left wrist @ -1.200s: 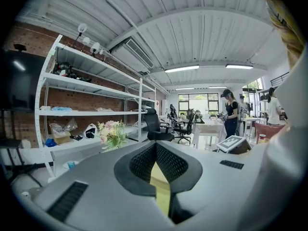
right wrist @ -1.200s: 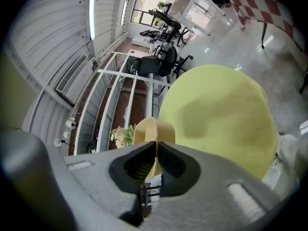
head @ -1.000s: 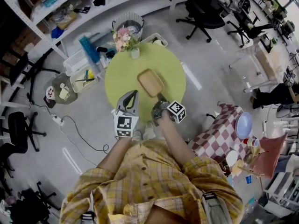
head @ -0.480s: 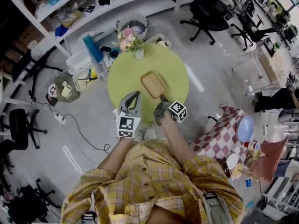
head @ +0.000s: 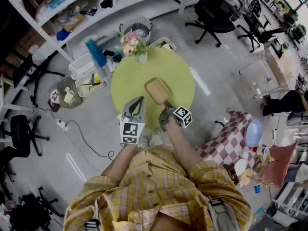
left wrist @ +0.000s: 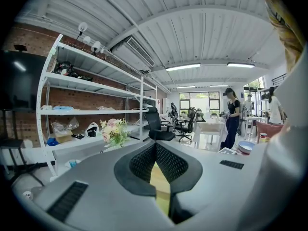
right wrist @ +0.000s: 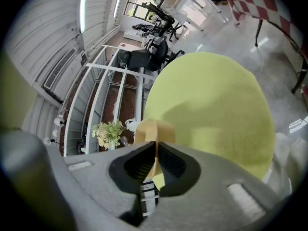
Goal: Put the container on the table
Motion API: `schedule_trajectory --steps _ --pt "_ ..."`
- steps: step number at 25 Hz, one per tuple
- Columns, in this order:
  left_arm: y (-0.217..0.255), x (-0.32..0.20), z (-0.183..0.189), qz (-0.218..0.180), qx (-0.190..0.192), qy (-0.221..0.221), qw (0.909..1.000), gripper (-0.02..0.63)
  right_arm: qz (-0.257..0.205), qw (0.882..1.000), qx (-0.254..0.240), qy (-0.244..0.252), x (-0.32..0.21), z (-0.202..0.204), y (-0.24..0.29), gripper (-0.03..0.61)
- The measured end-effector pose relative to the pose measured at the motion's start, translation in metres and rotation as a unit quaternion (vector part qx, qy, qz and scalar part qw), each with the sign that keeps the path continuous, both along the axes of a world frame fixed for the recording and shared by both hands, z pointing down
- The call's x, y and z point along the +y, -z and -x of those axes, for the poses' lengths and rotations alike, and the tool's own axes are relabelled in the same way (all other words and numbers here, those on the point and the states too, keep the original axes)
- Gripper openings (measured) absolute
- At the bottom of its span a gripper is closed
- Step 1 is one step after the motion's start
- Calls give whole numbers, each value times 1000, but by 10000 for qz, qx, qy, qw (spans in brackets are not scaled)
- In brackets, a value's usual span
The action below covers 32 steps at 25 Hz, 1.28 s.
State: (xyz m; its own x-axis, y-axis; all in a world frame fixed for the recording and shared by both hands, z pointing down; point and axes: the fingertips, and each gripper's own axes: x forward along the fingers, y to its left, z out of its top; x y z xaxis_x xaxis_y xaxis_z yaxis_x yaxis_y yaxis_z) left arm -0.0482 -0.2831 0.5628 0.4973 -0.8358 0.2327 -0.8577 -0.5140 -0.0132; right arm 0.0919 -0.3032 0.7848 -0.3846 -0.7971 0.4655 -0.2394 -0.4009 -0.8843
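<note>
A shallow tan container (head: 157, 90) hangs over the near half of the round green table (head: 178, 73). My right gripper (head: 167, 109) is shut on the container's near rim. In the right gripper view the tan rim (right wrist: 153, 129) stands edge-on between the dark pads (right wrist: 169, 161), with its shadow on the table (right wrist: 221, 105) beyond. Whether the container touches the tabletop I cannot tell. My left gripper (head: 138, 101) hovers at the table's near left edge, apart from the container. In the left gripper view its jaws (left wrist: 155, 147) meet at the tips with nothing between them.
A small vase of flowers (head: 130, 40) stands at the table's far edge, with a wire basket (head: 136, 25) behind it. Bins (head: 86, 83) sit on the floor at left and a checkered table (head: 226, 138) at right. Shelving (head: 72, 13) and office chairs (head: 214, 8) lie beyond.
My right gripper has sunk a little toward the table with the container still in it. The left gripper has stayed where it was.
</note>
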Motion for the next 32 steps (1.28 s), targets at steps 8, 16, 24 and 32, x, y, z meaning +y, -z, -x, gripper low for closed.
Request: schedule_trajectory --steps 8,16,24,32 --pt "-2 -1 -1 34 -5 -17 10000 6 135 9999 -14 23 -6 3 -12 18" --pt "-6 1 -2 65 -24 8 10000 6 294 9995 -105 14 -7 2 -25 18" --pt "-7 0 -1 92 -23 -24 10000 6 340 9993 -108 65 -10 6 -30 20" --pt "-8 3 2 111 -35 27 9999 6 406 9991 -33 140 -10 5 -36 20"
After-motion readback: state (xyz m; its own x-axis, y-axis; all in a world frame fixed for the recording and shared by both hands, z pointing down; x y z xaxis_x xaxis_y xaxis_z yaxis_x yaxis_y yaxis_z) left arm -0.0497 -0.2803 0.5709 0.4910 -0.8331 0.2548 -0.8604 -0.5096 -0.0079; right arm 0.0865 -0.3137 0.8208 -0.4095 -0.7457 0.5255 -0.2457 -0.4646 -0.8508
